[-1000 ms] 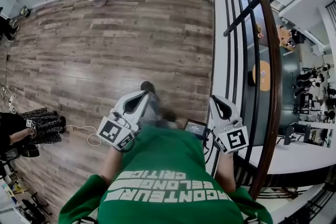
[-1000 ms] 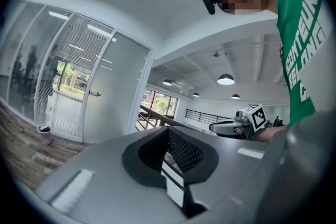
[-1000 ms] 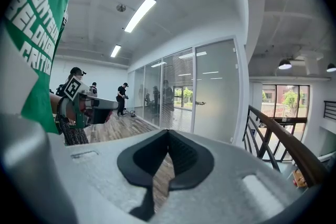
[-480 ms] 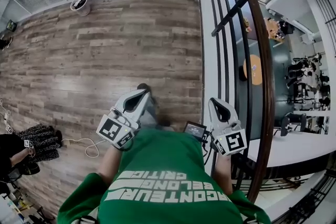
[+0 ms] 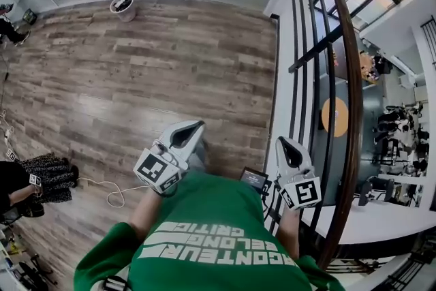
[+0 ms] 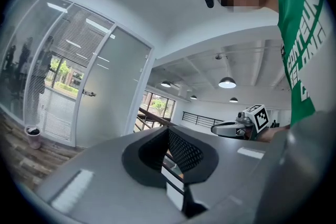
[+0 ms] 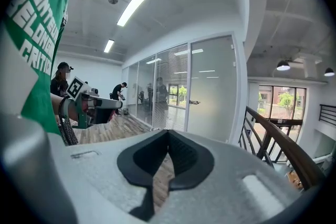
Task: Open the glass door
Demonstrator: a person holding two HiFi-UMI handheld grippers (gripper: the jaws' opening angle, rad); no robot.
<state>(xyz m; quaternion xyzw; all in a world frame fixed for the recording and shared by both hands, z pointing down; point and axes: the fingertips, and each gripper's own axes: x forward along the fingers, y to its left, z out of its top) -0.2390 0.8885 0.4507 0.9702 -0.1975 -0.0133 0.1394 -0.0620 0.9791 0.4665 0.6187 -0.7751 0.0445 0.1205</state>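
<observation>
Glass door point(image 7: 212, 97) is seen in the right gripper view as a frosted panel w/ a small handle point(image 7: 195, 102) at its left edge. It is set in the glass partition point(image 7: 157, 86) at the far end of the room, well apart from both grippers. In the left gripper view the same door point(image 6: 113, 97) is seen at left, handle point(image 6: 88, 93) approx. mid-height, and it appears to sit in line w/ the partition. It can't be picked out for sure in the head view.

Left gripper point(image 5: 197, 125) is held low in front of the green shirt point(image 5: 211, 235), over the wood floor point(image 5: 136, 65). Its jaws are closed tip to tip w/ nothing between them; only background is seen through the gap behind the tips. Right gripper point(image 5: 285, 141) is held just beside the dark railing point(image 5: 347, 78), its jaws likewise brought together and empty.

A round pot point(image 5: 123, 7) is stood on the floor by the blinds at the partition. A white cable point(image 5: 109, 194) is laid on the floor at left, near a crouched person point(image 5: 27, 177).
</observation>
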